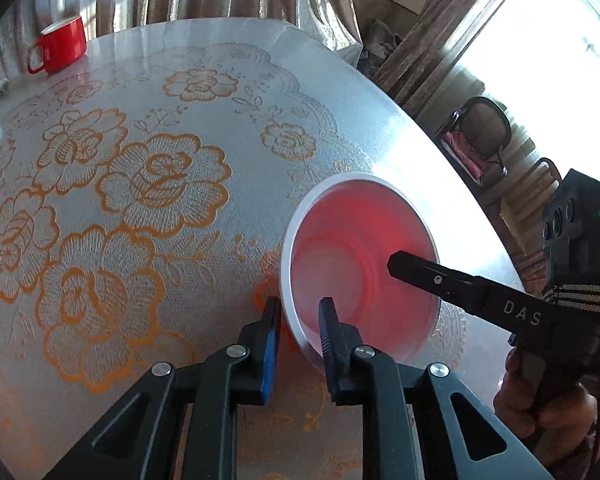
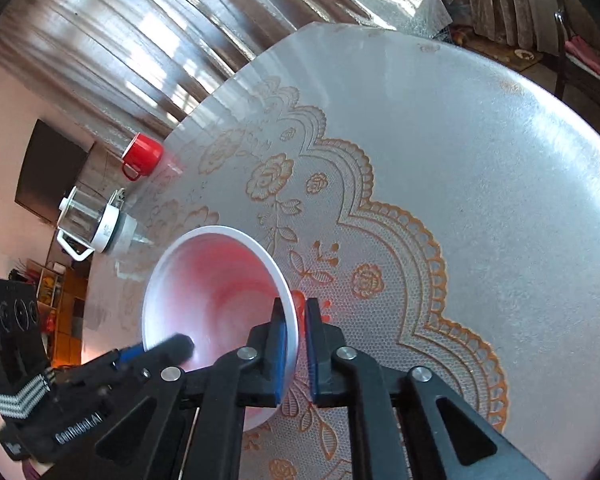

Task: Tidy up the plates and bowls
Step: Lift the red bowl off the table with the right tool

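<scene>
A bowl, white at the rim with a pink-red glow inside (image 1: 352, 256), is held tilted above the round table; it also shows in the right wrist view (image 2: 212, 292). My left gripper (image 1: 300, 320) straddles its near rim, one blue pad outside and one inside. My right gripper (image 2: 296, 320) is closed on the opposite rim, jaws on both sides of the wall. In the left wrist view the right gripper's finger (image 1: 432, 280) reaches inside the bowl. No plates are in view.
A red mug (image 1: 62, 44) stands at the far edge of the table, also seen in the right wrist view (image 2: 142, 156). A glass kettle (image 2: 92, 224) stands near it. The table (image 2: 480, 168) carries a lace-patterned cloth. A chair (image 1: 484, 132) stands beyond the table edge.
</scene>
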The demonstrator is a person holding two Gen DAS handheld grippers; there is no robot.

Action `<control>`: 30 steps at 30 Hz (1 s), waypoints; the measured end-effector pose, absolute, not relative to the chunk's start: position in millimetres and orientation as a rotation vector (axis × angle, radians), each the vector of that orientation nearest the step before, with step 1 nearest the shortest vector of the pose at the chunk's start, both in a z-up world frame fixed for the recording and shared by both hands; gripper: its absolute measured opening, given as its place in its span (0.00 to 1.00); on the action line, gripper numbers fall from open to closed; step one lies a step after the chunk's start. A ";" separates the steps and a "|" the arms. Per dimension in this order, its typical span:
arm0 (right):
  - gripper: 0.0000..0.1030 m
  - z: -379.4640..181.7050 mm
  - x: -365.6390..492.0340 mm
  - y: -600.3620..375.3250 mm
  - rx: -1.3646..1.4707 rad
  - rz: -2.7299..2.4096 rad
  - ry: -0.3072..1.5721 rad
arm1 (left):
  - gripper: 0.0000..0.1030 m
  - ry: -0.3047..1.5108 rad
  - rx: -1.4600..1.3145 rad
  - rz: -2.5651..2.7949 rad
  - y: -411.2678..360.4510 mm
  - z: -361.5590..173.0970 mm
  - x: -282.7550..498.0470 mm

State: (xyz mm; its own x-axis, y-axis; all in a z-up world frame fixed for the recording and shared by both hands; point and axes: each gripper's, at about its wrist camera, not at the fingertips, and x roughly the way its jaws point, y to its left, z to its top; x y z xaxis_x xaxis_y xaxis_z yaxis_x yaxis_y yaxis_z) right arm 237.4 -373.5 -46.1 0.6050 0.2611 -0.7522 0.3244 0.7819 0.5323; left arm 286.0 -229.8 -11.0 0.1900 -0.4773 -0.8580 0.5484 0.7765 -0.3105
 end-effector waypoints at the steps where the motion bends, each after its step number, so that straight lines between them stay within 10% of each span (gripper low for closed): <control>1: 0.15 -46.0 235.2 -371.3 0.711 -0.029 0.942 | 0.17 1.189 0.073 -0.705 -228.9 -14.2 284.6; 8: 0.28 -41.7 217.3 -361.6 0.689 -0.007 0.942 | 0.14 1.222 0.051 -0.683 -219.7 -23.9 275.2; 12: 0.10 -37.6 211.2 -354.8 0.674 -0.028 0.937 | 0.11 1.237 0.025 -0.680 -216.6 -23.7 267.2; 30: 0.07 -25.8 186.2 -323.8 0.634 0.042 0.924 | 0.12 1.143 -0.005 -0.601 -158.4 1.3 204.6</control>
